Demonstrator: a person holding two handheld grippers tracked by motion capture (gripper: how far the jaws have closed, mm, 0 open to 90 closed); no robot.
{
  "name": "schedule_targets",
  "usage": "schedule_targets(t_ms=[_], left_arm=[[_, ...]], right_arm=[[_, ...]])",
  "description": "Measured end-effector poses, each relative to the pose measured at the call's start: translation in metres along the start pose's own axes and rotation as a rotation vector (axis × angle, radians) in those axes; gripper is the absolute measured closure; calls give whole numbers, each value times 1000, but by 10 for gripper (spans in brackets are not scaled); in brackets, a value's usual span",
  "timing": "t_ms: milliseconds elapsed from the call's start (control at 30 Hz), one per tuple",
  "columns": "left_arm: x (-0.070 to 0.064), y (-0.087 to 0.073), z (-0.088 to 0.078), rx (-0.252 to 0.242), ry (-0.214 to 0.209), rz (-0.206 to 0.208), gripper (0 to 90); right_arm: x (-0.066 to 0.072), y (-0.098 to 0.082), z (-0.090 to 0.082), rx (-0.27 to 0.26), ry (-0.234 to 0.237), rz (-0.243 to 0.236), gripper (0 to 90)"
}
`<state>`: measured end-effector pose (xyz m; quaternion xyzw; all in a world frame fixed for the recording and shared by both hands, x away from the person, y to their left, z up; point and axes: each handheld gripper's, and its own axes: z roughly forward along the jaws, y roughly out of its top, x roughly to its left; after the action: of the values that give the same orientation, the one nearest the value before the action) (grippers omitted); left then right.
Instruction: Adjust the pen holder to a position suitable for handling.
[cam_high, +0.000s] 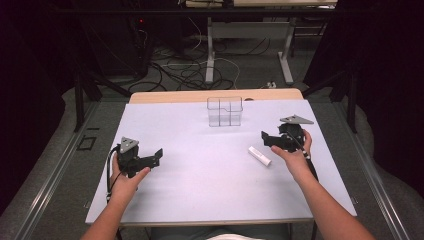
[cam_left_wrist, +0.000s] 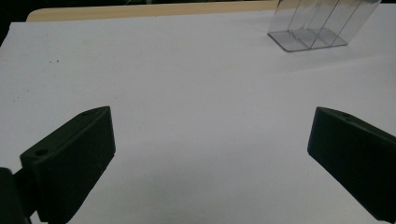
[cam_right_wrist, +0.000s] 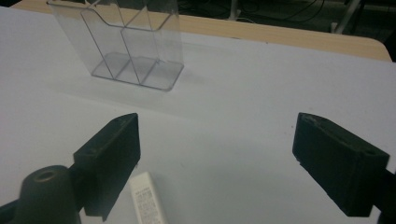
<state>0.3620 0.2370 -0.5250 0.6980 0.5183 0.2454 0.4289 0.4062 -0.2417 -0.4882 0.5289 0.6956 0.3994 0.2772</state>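
White tube (cam_high: 259, 156) flat on bench (cam_high: 200, 190), long axis diagonal, just left of right tool (cam_high: 268, 138), both tools' jaws apart, left tool (cam_high: 156, 156) empty, clear divided holder (cam_high: 225, 111) beyond, white bench sheet, dark room, floor cables (cam_high: 185, 70).

Right gripper (cam_right_wrist: 217, 158) over the white table (cam_right_wrist: 233, 102), jaws spread wide.

Nothing between the two black jaws but bare table. Small white tube (cam_right_wrist: 149, 200) lying flat just beside the left jaw, at the near edge, printed label facing up. Clear plastic organizer (cam_right_wrist: 126, 46) standing upright at far left, split into compartments, well apart from the jaws. Wooden table edge and cables beyond.
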Motion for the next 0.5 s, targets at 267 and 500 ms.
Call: schedule_targets(t_ms=[267, 500], left_arm=[[1, -3, -1, 2, -2, 1, 3], [2, -3, -2, 3, 1, 3, 3]], right_arm=[[17, 40, 7, 24, 28, -18, 150], [29, 68, 19, 65, 53, -35, 171]])
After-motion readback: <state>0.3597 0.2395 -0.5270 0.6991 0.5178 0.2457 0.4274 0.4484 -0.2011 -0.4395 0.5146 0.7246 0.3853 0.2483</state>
